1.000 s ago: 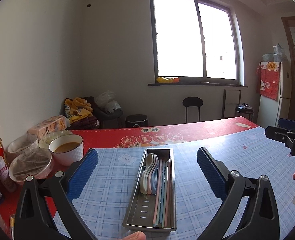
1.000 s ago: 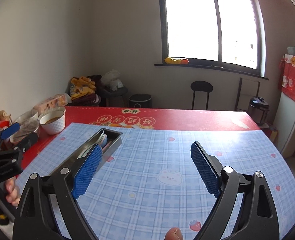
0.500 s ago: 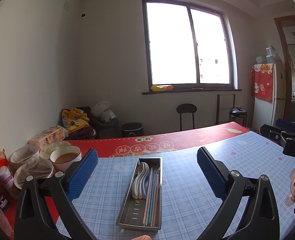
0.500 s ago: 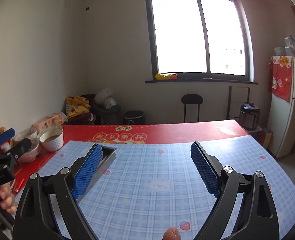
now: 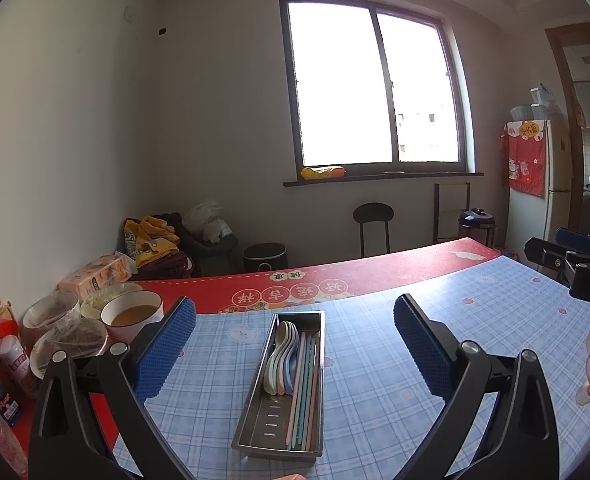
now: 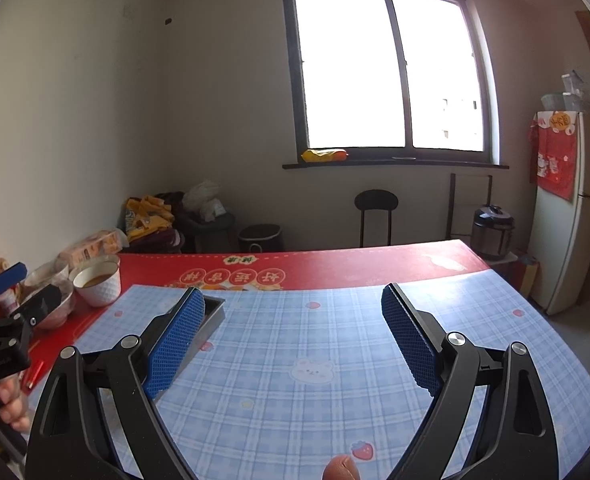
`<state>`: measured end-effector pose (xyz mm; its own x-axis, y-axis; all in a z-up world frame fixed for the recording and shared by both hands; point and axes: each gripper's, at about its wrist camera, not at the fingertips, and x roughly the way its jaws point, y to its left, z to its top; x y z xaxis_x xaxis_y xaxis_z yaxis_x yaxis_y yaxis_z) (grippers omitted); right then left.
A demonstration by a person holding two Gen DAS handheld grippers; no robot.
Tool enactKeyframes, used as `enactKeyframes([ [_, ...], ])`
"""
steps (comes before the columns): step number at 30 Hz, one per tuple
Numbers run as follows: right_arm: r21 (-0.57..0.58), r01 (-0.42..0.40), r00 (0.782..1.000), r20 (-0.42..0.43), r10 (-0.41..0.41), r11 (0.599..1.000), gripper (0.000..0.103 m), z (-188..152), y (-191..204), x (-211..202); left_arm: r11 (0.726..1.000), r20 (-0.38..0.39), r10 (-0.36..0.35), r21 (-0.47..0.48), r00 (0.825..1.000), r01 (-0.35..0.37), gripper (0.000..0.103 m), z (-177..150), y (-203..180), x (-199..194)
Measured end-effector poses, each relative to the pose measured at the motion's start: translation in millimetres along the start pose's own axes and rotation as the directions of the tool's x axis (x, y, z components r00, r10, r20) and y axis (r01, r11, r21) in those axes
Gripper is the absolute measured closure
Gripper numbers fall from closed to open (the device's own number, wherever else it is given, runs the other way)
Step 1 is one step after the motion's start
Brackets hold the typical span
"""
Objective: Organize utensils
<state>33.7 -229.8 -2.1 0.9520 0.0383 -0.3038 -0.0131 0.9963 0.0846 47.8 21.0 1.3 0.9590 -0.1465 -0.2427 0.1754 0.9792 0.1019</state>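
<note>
Now, left gripper [image 5: 295, 344]: it is held above the table, its blue pads [image 5: 166, 350] wide apart, nothing between them.
Right gripper [image 6: 293, 336]: it is held wide apart too, and nothing is gripped.
Tray [image 5: 255, 408]: it is seen at 6 o'clock in the left view, lying long-ways on the blue cloth [image 5: 375, 380].
Spoons [image 5: 281, 354]: they are stacked at the tray's far end, at its 11 o'clock.
Chopsticks [image 5: 305, 392]: they are laid side by side along the tray's right wall.
Bowl [image 5: 131, 317]: it is set at 9 o'clock, on the red mat [image 5: 375, 276], brown liquid inside.
Hand [image 6: 9, 400]: it is seen at 8 o'clock in the right view, wrapped round the left gripper's handle.
</note>
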Motion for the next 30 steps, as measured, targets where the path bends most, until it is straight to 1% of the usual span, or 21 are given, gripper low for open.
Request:
enactKeyframes([
  [20, -0.004, 0.011, 1.000, 0.003, -0.011, 1.000, 0.016, -0.3, -3.3, 1.2, 1.000, 0.025, -0.009, 0.001, 1.000, 0.009, 0.006, 2.0, 0.6, -5.6],
  [30, -0.004, 0.017, 1.000, -0.001, -0.017, 1.000, 0.016, -0.9, -5.1, 0.9, 1.000, 0.012, -0.002, -0.003, 1.000, 0.002, 0.006, 1.8, 2.0, -3.7],
])
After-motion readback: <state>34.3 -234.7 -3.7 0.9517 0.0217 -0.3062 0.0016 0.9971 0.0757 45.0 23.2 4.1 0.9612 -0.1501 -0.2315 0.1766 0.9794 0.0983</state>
